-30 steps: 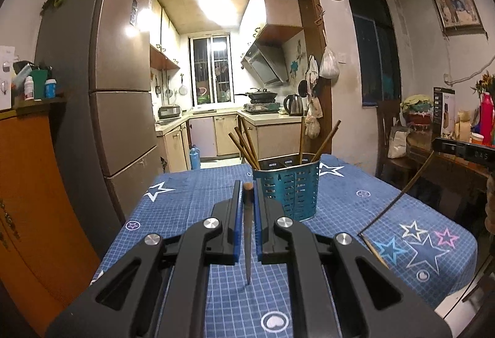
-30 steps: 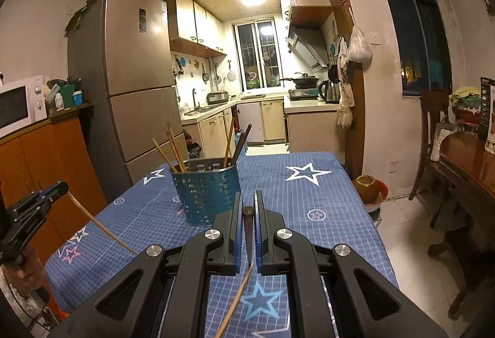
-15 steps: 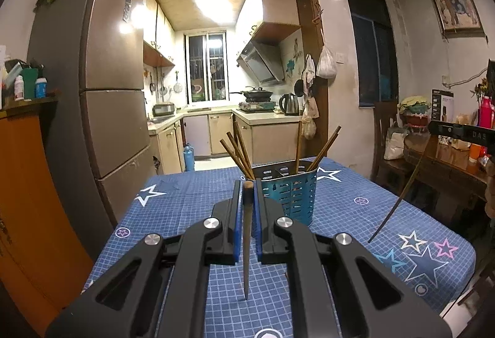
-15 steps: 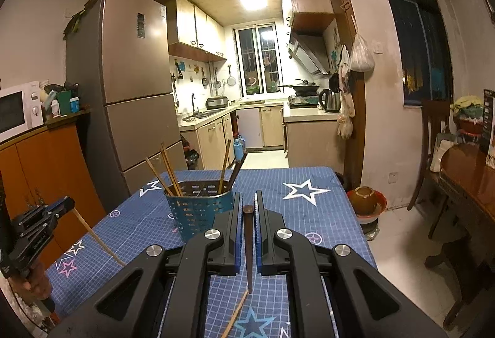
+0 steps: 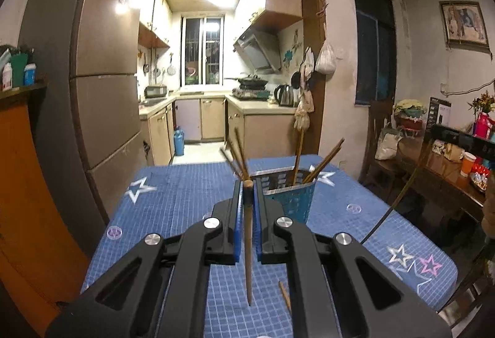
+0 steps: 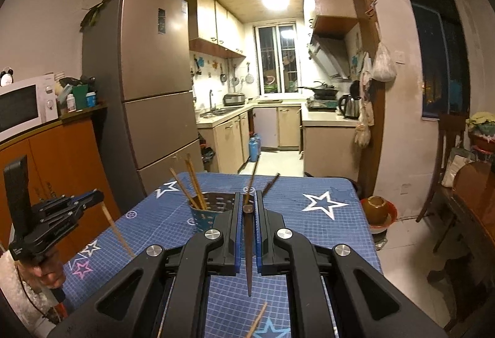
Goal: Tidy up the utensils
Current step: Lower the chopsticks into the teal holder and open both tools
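Left hand-held gripper [image 5: 246,192] is closed tight on a pale wooden chopstick [image 5: 248,254], pinched at its thick top end so the shaft hangs tip-down and clear of the bench [image 5: 185,198]. Right hand-held gripper [image 6: 247,208] is clamped the same way on a dark chopstick [image 6: 248,257], likewise hanging free. The teal utensil holder [image 5: 292,200], already carrying several sticks, stands just ahead of both grippers; holding each stick by its head looks meant for a point-first drop into it, while one loose chopstick [image 5: 285,294] lies below the left gripper.
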Motion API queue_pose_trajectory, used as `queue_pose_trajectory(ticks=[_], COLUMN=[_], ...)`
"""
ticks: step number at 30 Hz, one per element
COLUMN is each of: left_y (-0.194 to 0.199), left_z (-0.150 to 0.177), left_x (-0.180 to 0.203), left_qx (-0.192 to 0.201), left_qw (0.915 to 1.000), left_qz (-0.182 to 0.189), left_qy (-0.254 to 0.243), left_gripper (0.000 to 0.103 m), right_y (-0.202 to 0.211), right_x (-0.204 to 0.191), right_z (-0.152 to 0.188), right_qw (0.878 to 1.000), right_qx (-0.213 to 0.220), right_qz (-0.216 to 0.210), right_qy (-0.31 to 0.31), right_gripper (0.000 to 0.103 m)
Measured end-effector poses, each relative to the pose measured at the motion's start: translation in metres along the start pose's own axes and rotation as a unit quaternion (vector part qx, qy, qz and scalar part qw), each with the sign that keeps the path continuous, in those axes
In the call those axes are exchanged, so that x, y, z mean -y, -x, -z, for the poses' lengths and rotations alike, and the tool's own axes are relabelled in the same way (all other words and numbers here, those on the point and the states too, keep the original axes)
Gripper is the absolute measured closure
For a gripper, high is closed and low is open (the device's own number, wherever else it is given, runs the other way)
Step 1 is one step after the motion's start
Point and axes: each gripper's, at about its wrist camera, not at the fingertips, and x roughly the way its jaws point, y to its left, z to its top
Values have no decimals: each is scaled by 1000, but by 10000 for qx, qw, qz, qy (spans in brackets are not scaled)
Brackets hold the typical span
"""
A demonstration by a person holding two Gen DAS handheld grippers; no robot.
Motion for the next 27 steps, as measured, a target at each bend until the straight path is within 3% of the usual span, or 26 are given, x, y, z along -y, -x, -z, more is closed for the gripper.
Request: queue_pose_trajectory(ticks=[8, 14, 20, 27], left_y=[3, -25, -87, -145], left_z=[-80, -132, -139, -112], left_x=[29, 45, 48, 40], left_qx=[668, 1206, 1081, 679], left_qw=[9973, 9924, 9941, 9976], left_qz=[269, 199, 27, -133], left_qy=[-136, -166, -28, -43], left_gripper=[98, 98, 98, 98], right_y=[-13, -45, -102, -162], right_x=[-18, -31, -35, -26], right_z=[-60, -106, -121, -113], right_qw=[9995, 9989, 9992, 9997], right_qx=[180, 404, 389, 201], right_qz=[-249, -224, -44, 96], right_qy=[17, 104, 115, -95], right_gripper=[95, 95, 95, 95])
